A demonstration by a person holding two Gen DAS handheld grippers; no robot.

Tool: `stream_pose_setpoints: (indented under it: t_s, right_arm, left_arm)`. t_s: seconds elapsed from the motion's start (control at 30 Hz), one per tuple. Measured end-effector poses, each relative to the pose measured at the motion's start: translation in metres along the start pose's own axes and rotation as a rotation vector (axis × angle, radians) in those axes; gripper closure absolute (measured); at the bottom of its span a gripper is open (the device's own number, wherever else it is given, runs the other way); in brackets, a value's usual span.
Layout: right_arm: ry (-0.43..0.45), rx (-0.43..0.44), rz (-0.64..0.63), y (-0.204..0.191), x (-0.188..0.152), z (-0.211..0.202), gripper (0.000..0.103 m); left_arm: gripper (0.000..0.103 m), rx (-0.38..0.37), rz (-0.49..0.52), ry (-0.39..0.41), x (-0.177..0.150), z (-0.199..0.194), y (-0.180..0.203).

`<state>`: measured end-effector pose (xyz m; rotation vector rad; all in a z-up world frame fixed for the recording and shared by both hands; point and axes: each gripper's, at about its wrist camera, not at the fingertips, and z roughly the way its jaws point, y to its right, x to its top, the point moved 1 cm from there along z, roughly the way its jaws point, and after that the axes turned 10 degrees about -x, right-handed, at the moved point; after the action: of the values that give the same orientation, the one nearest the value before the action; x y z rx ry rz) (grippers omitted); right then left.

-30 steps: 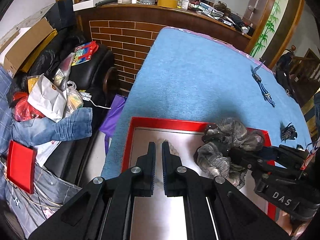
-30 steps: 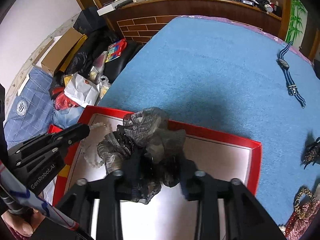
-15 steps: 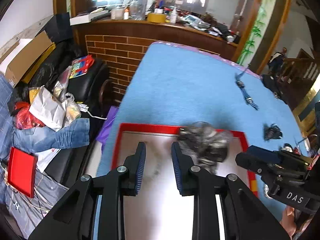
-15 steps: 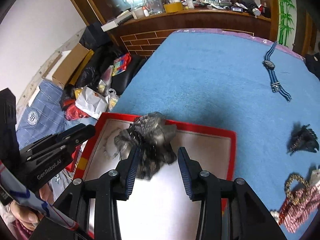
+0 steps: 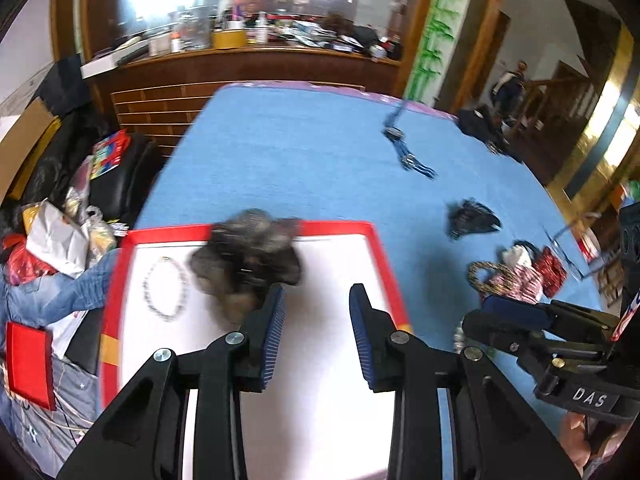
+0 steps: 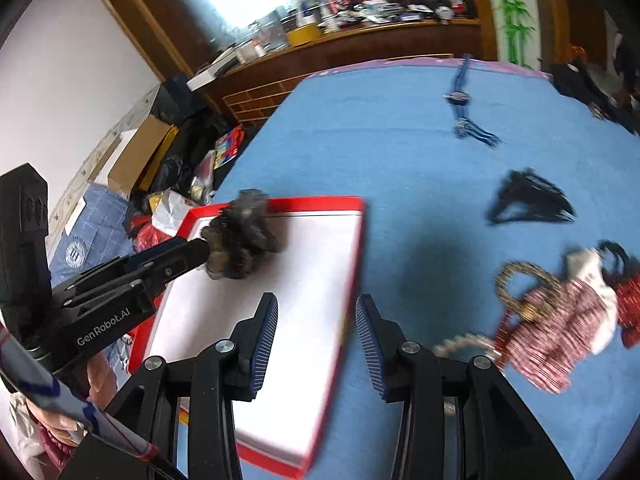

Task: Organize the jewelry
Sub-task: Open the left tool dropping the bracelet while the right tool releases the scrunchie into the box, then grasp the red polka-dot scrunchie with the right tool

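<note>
Both our grippers have drawn back from the red-rimmed tray [image 5: 374,240] since a second ago, when our right gripper [image 6: 316,340] had the grey gauzy hair piece [image 5: 248,256] between its jaws and our left gripper [image 5: 316,332] stood nearly closed over the tray's white floor; now the left gripper's jaws are opening with nothing between them, and the right gripper's jaws stand partly apart, empty, over the tray's right rim. We read "DAS" on the right gripper's body in the left view and "GenRobot.AI" on the left gripper's in the right view. That hair piece, dark grey and ruffled, lies inside the tray against its far rim, just beside a pale bead bracelet [image 5: 166,292]. On the blue cloth [image 5: 300,152] remain a blue striped watch [image 5: 404,148], a black claw clip [image 5: 472,218] and a heap of red-and-white scrunchies [image 6: 560,320]
</note>
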<state>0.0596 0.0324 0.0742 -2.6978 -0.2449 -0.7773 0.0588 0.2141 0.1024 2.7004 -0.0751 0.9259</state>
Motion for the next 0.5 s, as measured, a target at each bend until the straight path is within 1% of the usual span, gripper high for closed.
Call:
stream_pose_setpoints:
  t_s: [0.17, 0.27, 0.5]
  right_arm:
    - [0.02, -0.042, 0.06, 0.047, -0.013, -0.021, 0.056]
    - [0.034, -0.075, 0.107, 0.083, -0.019, -0.036, 0.056]
    - [0.064, -0.194, 0.282, 0.186, -0.029, -0.071, 0.056]
  left_arm:
    - [0.071, -0.029, 0.054, -0.039, -0.004, 0.017, 0.042]
    - [0.07, -0.039, 0.086, -0.06, -0.005, 0.027, 0.066]
    - [0.069, -0.067, 0.136, -0.102, -0.002, 0.052, 0.111]
